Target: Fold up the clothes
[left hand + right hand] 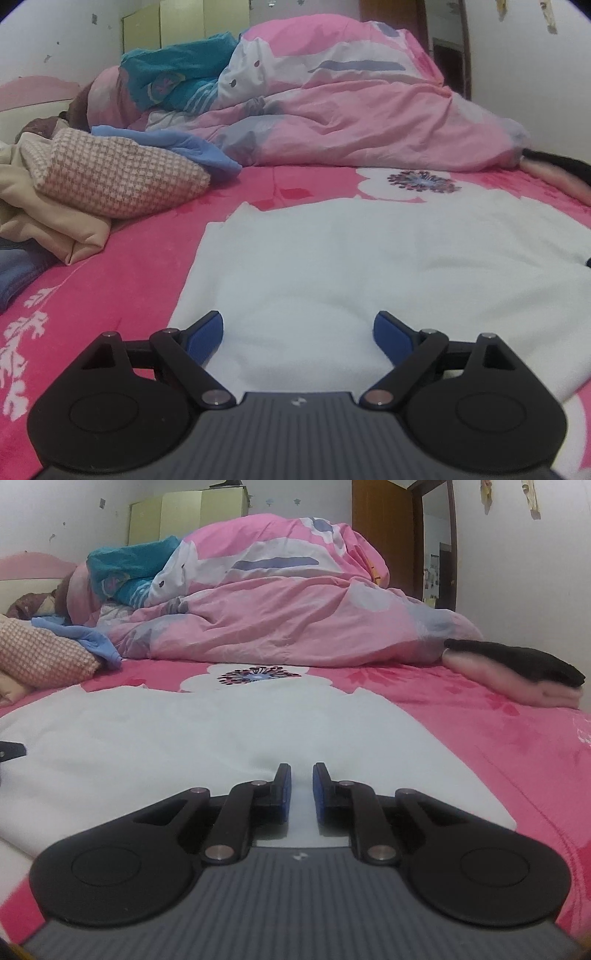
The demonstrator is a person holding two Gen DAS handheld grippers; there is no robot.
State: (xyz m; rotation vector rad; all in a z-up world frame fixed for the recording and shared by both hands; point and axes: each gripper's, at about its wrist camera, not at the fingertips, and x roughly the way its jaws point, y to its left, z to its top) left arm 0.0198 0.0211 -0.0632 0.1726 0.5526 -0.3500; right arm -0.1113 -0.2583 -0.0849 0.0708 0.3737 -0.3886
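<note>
A white garment (369, 266) lies spread flat on the pink flowered bedsheet (122, 280). My left gripper (297, 334) hovers low over its near left part, jaws wide open, nothing between the blue pads. In the right wrist view the same white garment (207, 731) fills the middle. My right gripper (301, 788) sits at the garment's near right edge, its pads drawn close with a narrow strip of white fabric between them. A black bit of the left gripper (11, 752) shows at the left edge of that view.
A heaped pink duvet (351, 110) and a teal blanket (177, 74) fill the far side. At left lie a checked pink garment (118, 177), a beige one (44, 225), blue cloth (192, 147) and denim (18, 273). Folded pink and black items (524, 679) sit at right.
</note>
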